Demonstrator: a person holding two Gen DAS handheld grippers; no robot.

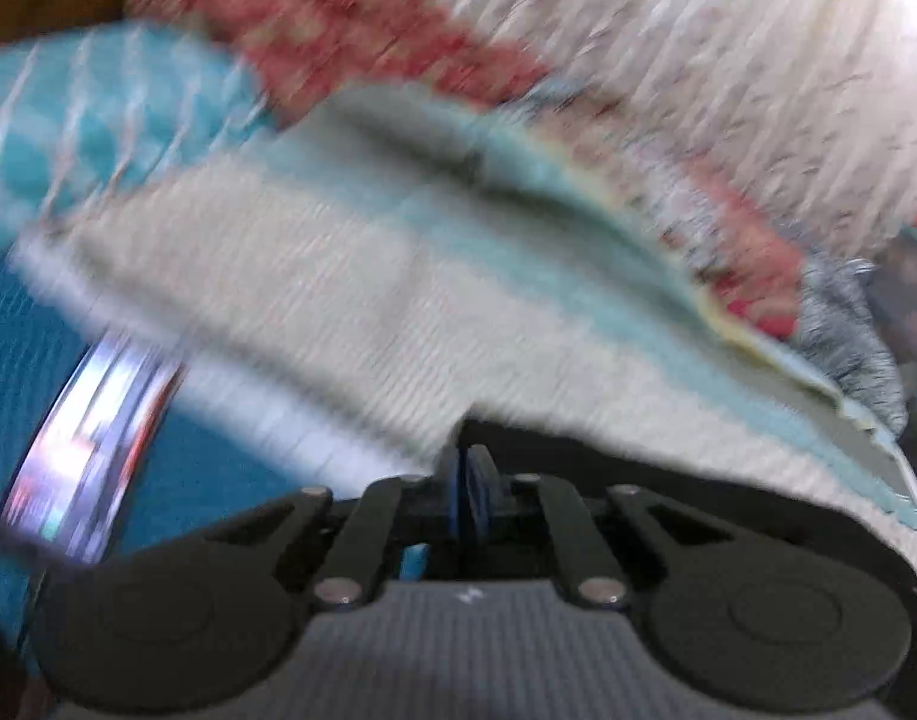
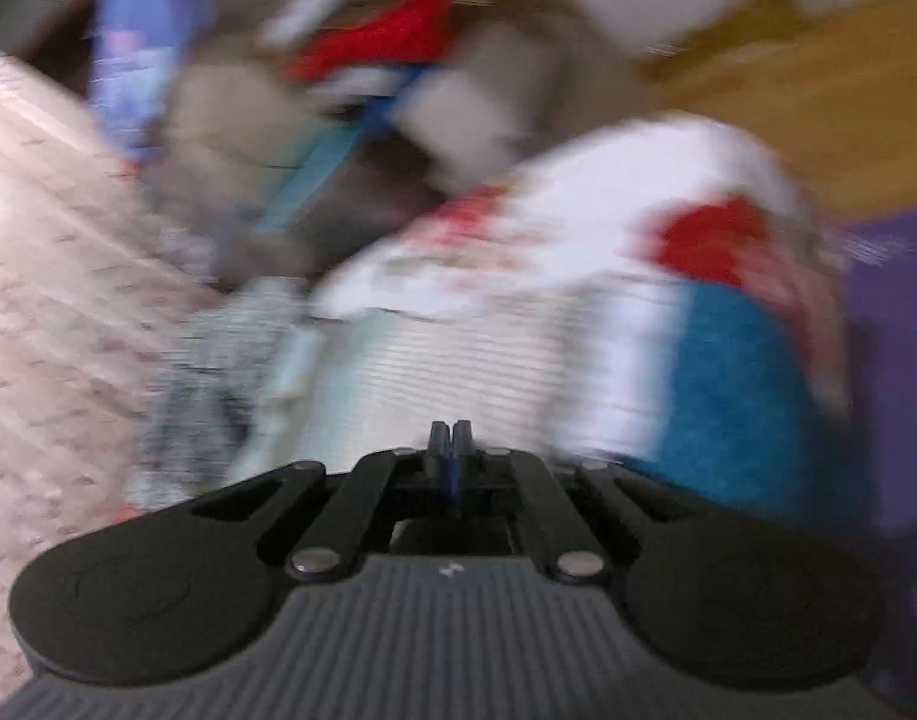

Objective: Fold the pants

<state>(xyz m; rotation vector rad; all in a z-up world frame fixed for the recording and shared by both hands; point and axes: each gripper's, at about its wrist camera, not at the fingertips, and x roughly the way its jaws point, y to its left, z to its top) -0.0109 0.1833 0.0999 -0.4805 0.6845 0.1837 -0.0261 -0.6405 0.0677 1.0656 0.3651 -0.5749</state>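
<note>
The pants [image 1: 314, 276] hang right off my left claw [image 1: 465, 468]: pale ribbed cloth w/ a light teal band, a patterned red-and-white stretch further out, all badly smeared by blur. Cloth edge drapes over the tips, so it looks like that claw is pinched tight on it, tho the exact bite is hidden under the fold. From there the fabric runs up and away to the right, long axis roughly diagonal across the left view. In the right view the same ribbed pale cloth [image 2: 458, 360] sits directly ahead of my right claw [image 2: 450, 432], whose tips are pressed together; can't tell if a thin edge is caught btwn them or they're just clamped on nothing. Left claw is the nearer one to the garment, I'd say. Under it all, a blue mat [image 1: 206, 480]; a shiny curved object [image 1: 92, 450] sits on it at left, too blurred to name. Beyond the pants in the right view there's a messy clothes pile [image 2: 350, 90] and pale patterned bedding [image 2: 50, 300] on the left.
</note>
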